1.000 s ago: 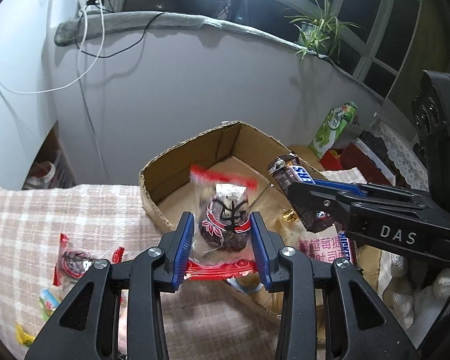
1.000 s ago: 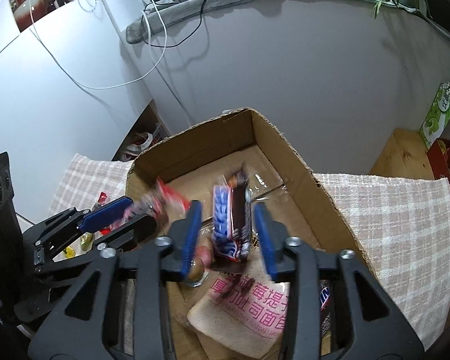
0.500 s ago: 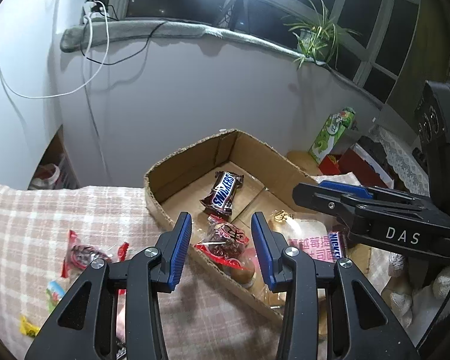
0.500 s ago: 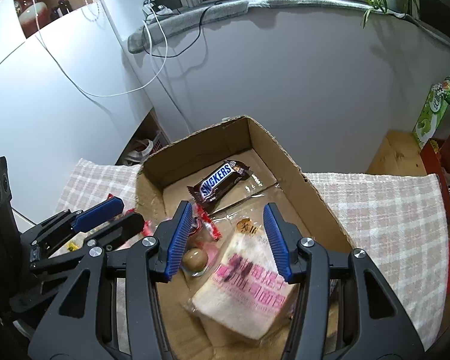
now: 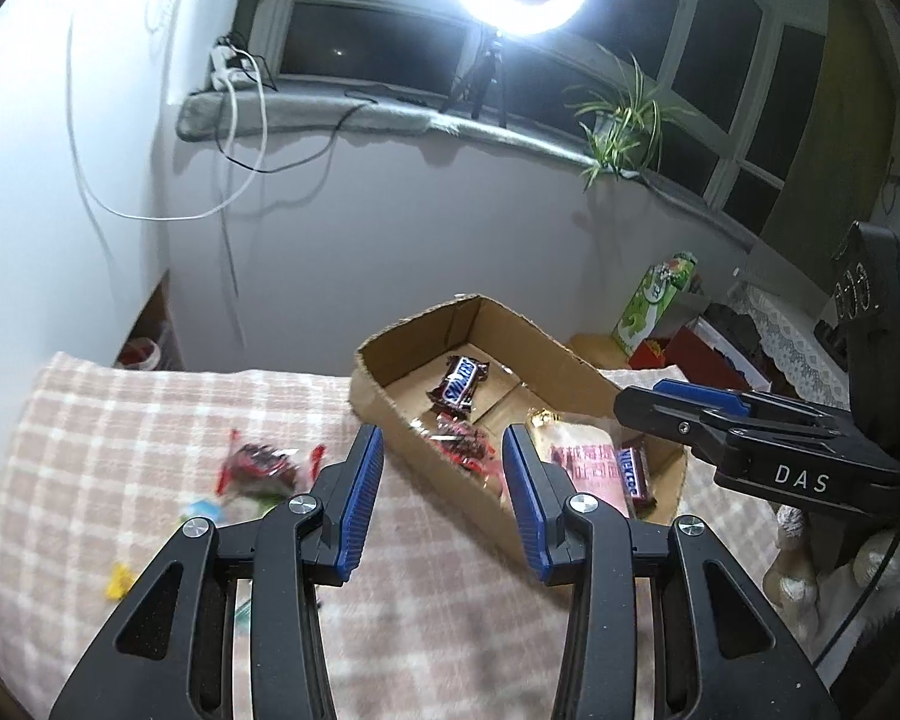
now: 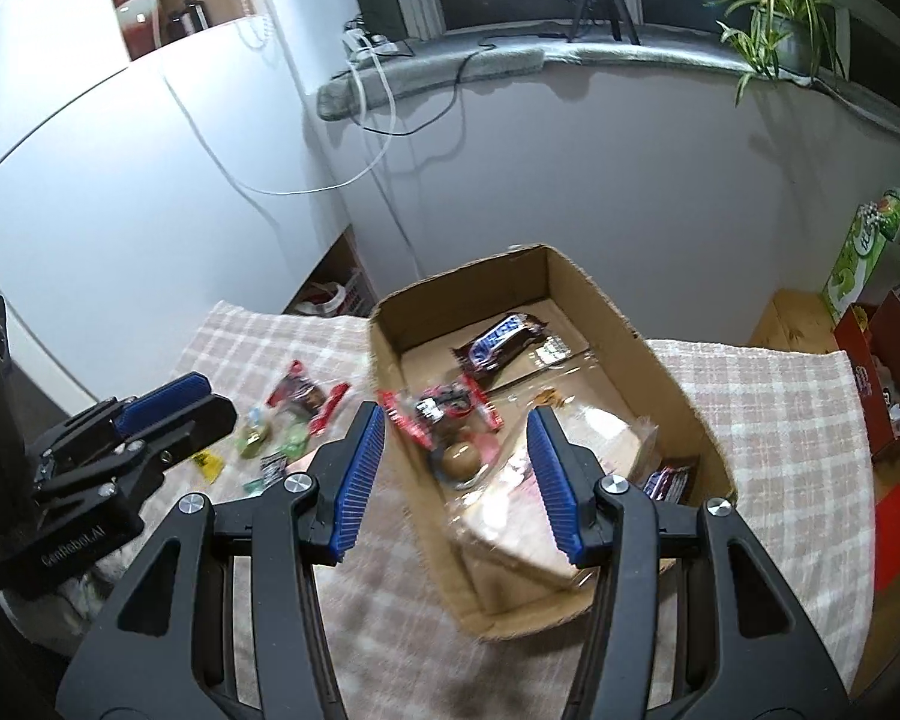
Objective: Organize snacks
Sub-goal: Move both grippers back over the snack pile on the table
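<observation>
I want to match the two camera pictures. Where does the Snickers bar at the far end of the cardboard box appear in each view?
Left wrist view: the Snickers bar lies just above picture centre, on the floor of the cardboard box.
Right wrist view: the Snickers bar lies at picture centre, slightly right, in the box's far half.
Shared landmark: the potted plant on the windowsill.

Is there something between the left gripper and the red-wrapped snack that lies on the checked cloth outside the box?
Nothing visible blocks it. The left gripper is open and empty, and the red-wrapped snack lies on open checked cloth, left of the cardboard box.
</observation>
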Available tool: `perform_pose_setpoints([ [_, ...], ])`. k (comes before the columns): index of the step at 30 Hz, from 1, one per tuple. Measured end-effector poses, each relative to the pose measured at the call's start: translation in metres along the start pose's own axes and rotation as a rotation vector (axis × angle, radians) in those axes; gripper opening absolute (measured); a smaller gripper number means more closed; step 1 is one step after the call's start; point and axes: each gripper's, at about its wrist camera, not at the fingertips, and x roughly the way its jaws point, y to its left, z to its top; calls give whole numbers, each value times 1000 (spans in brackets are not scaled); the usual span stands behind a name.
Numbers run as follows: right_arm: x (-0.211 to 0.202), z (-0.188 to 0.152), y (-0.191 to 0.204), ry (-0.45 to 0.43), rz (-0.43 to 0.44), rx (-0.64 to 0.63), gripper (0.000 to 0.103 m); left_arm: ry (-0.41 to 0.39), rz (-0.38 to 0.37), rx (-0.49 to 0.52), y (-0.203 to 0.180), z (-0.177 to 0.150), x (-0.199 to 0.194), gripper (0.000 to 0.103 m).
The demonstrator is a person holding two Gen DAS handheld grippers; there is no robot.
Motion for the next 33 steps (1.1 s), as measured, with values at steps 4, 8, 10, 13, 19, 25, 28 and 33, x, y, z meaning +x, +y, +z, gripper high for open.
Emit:
perform_pose_setpoints([
  [4, -9, -11, 19, 0, 21, -33, 52, -22, 15, -12, 10, -10, -26, 40],
  [8, -9, -22, 38, 10, 42, -74, 52, -37, 36, -34, 25, -24, -50, 40],
  [10, -7, -27, 47, 21, 55, -88, 52, -40, 46, -52, 35, -33, -61, 40],
  [13, -1, -36, 60, 38, 81, -113, 52, -37, 67, -74, 48, -47, -74, 40],
  [19, 15, -51, 85, 75, 126, -172, 52, -13, 101, -111, 71, -79, -95, 40],
  [25, 35, -69, 108, 97, 187, -254, 52, 47, 104, -139, 83, -114, -96, 40],
  [28, 47, -79, 121, 114, 210, -306, 52, 79, 95, -148, 81, -132, -90, 40],
  [33, 71, -95, 144, 168, 224, -382, 52, 125, 75, -166, 75, -156, -76, 40],
])
